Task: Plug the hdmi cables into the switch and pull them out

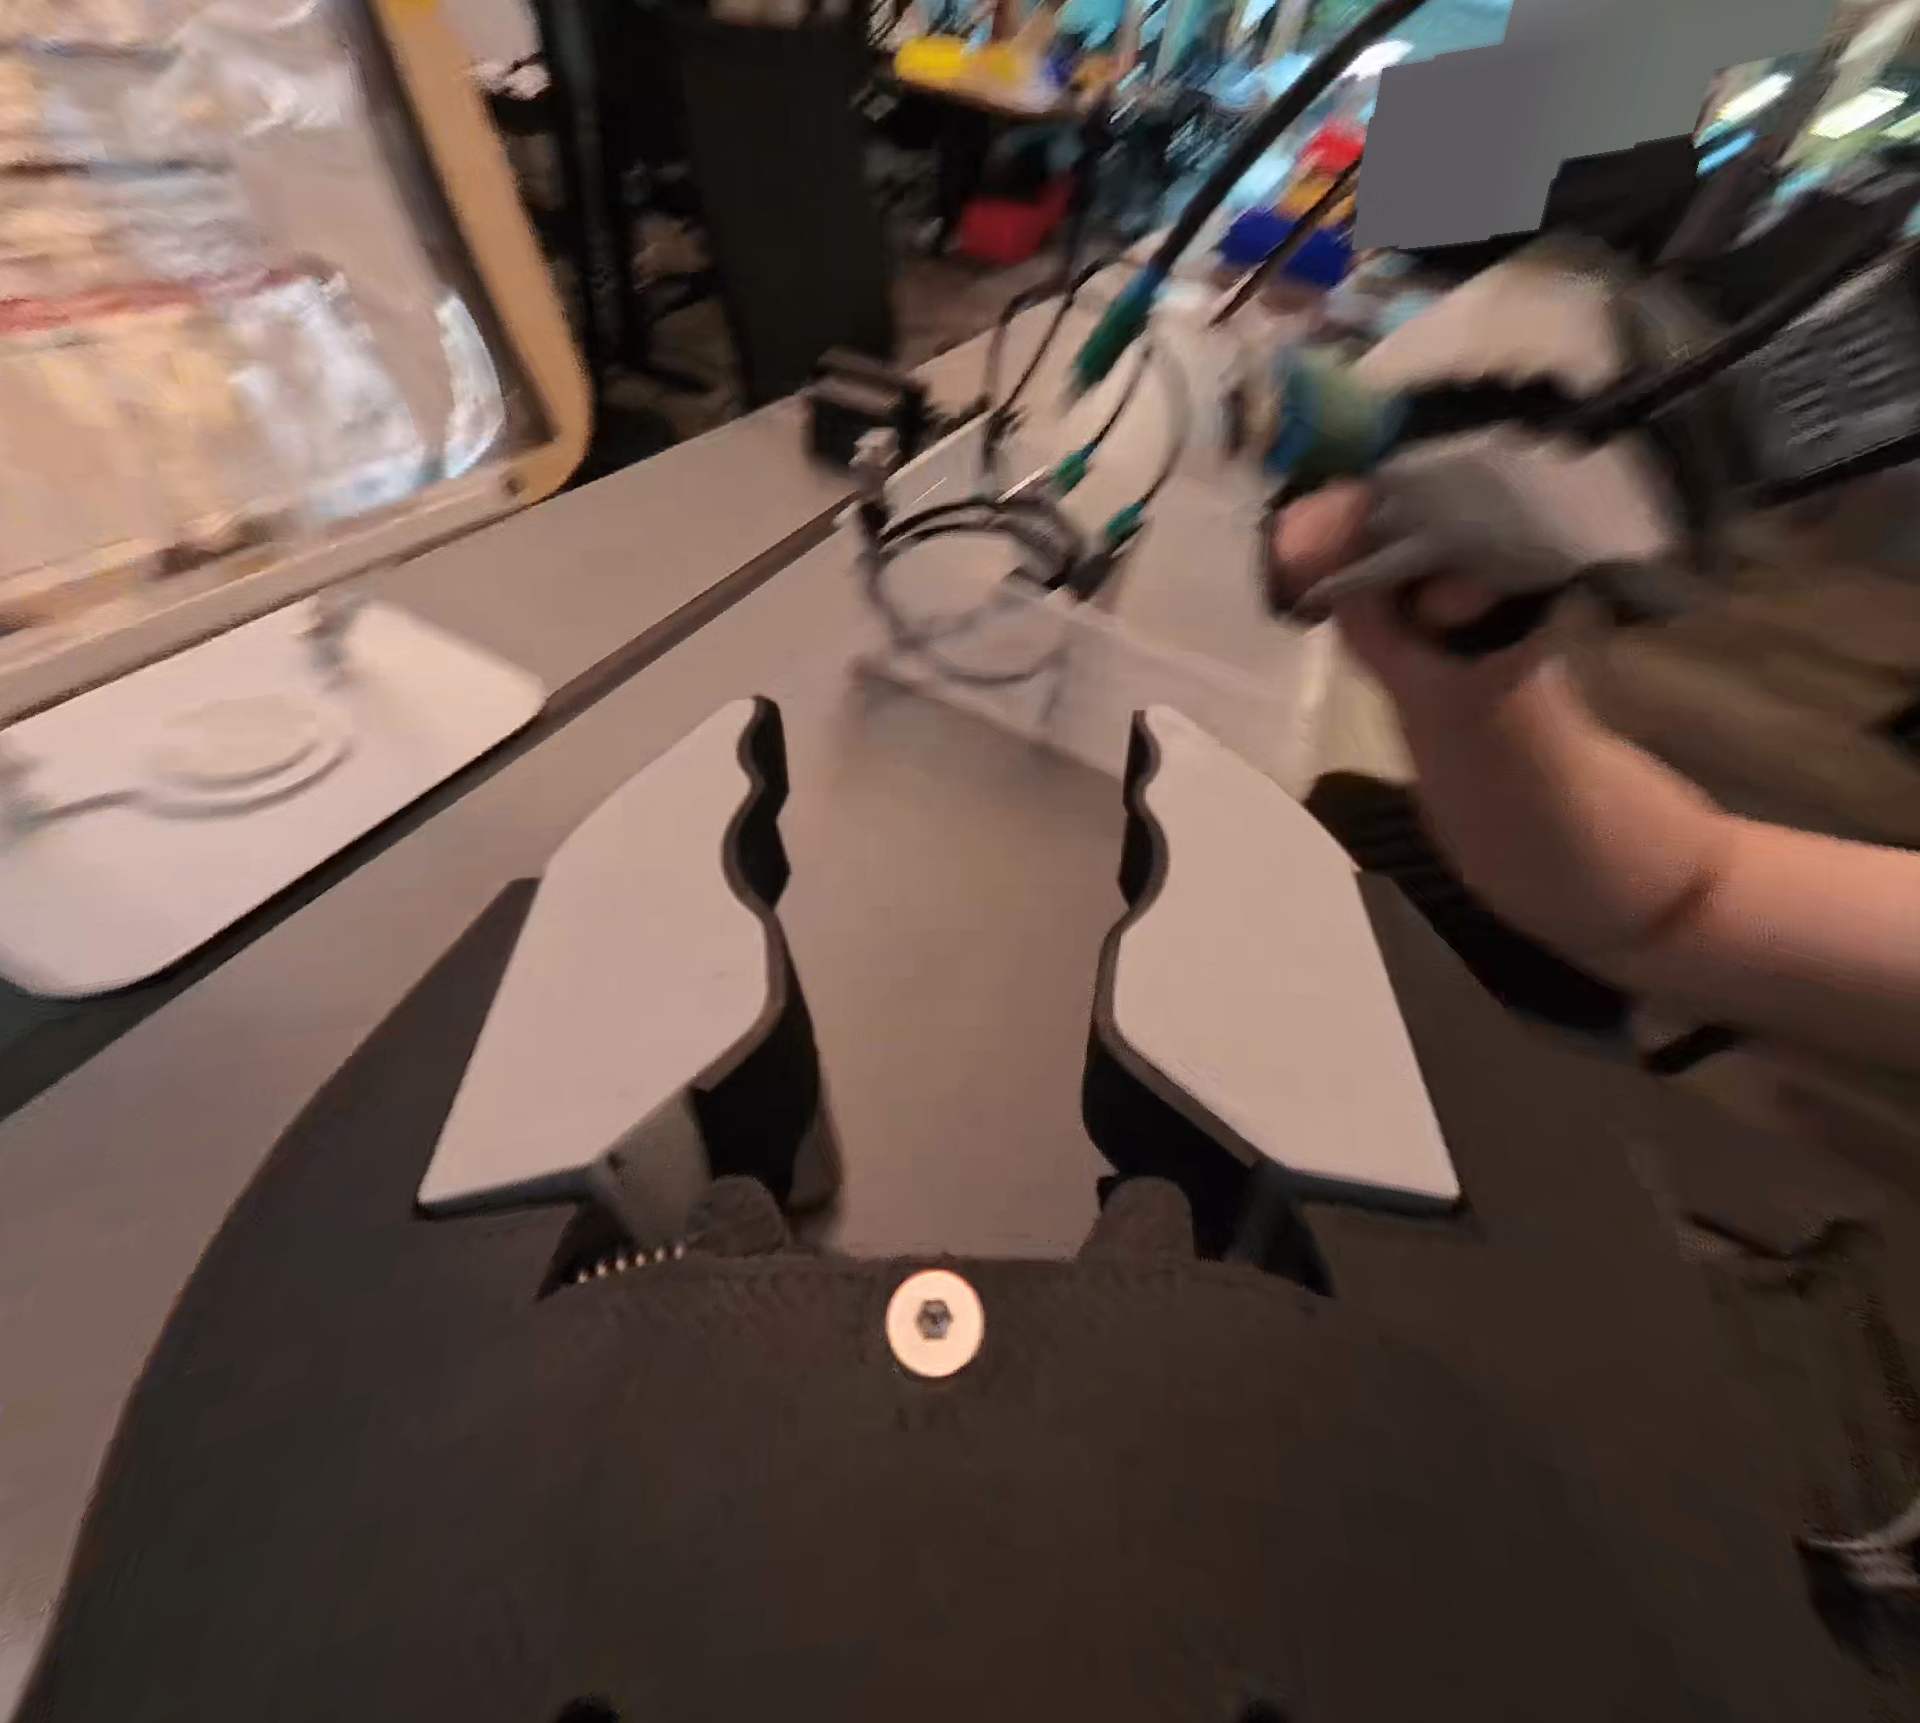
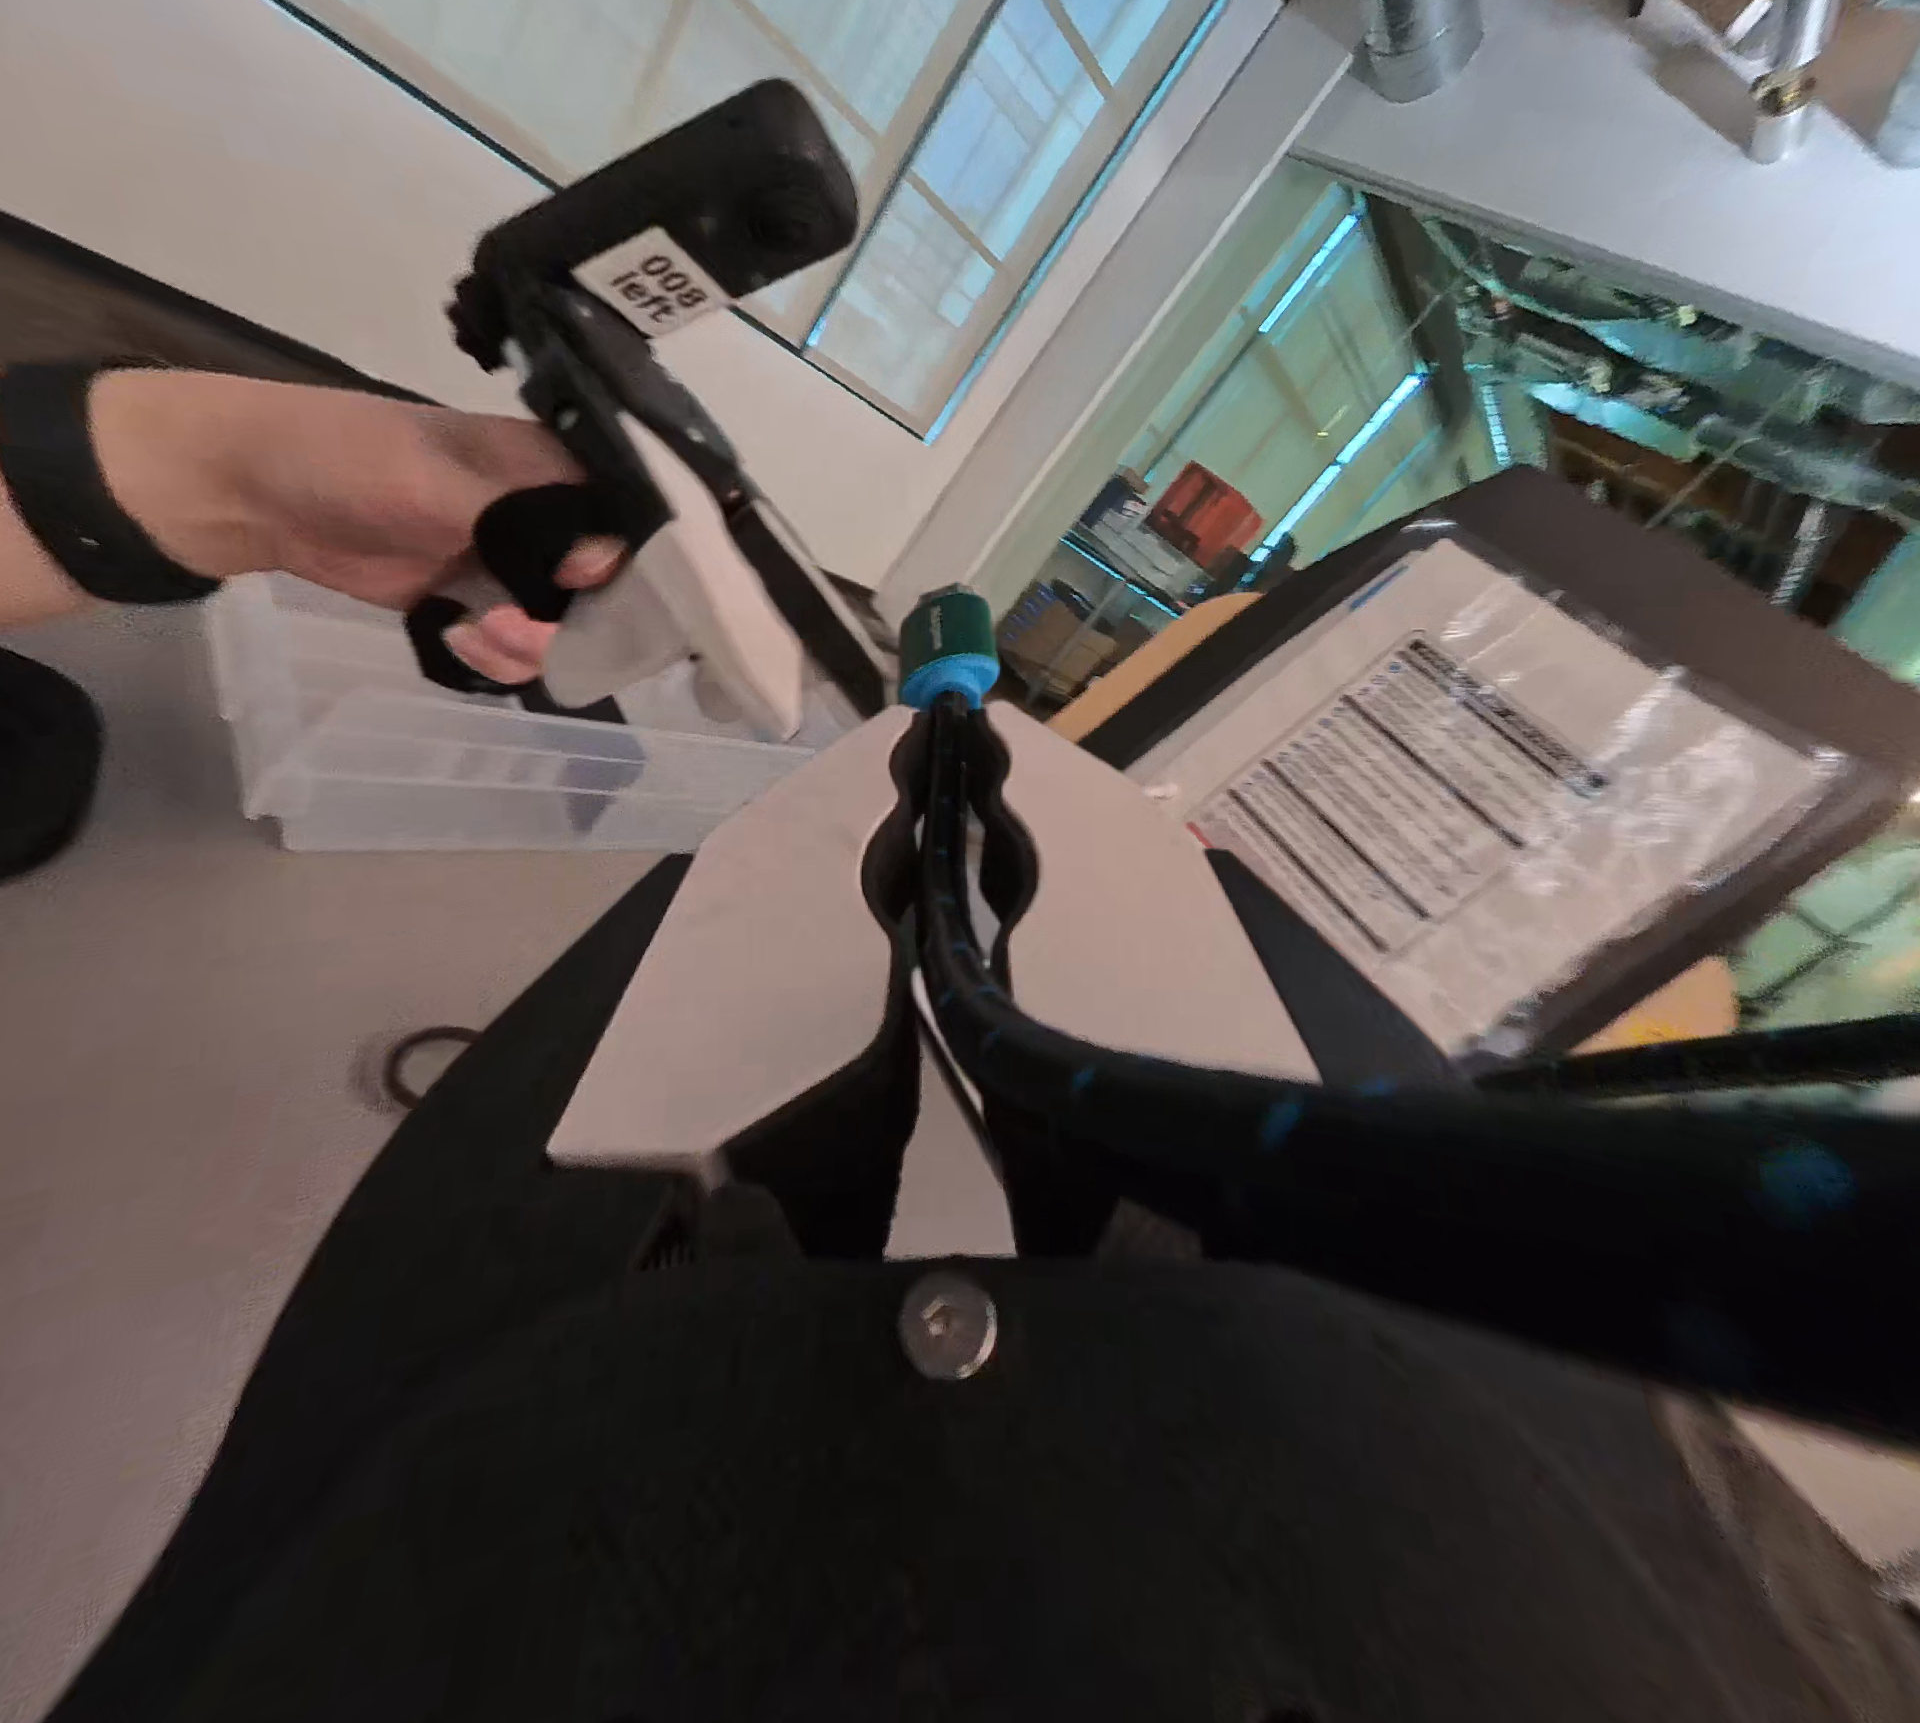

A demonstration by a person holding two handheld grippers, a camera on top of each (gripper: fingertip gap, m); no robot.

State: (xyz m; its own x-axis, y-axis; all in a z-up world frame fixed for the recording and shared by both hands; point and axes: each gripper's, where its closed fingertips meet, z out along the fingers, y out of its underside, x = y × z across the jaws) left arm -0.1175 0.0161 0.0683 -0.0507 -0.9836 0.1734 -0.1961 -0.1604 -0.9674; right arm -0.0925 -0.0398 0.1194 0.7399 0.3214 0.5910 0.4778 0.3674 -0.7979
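Note:
My left gripper (image 1: 951, 728) is open and empty, held low over the grey table (image 1: 644, 593). Ahead of it, blurred, stands a small black box (image 1: 862, 416), which seems to be the switch. Beside the box lies a loose coil of black cables with green plugs (image 1: 977, 551). My right gripper (image 2: 945, 723) is shut on a black HDMI cable (image 2: 951, 894) just behind its green and blue plug (image 2: 943, 639), which is lifted in the air and points upward. In the left wrist view the right gripper (image 1: 1351, 426) shows blurred at the right, held by a hand.
A monitor wrapped in plastic film (image 1: 260, 219) stands on a white base (image 1: 260, 769) at the left, and it also shows in the right wrist view (image 2: 1455, 790). A clear plastic bin (image 2: 468, 759) sits behind the hand-held left gripper (image 2: 686, 686).

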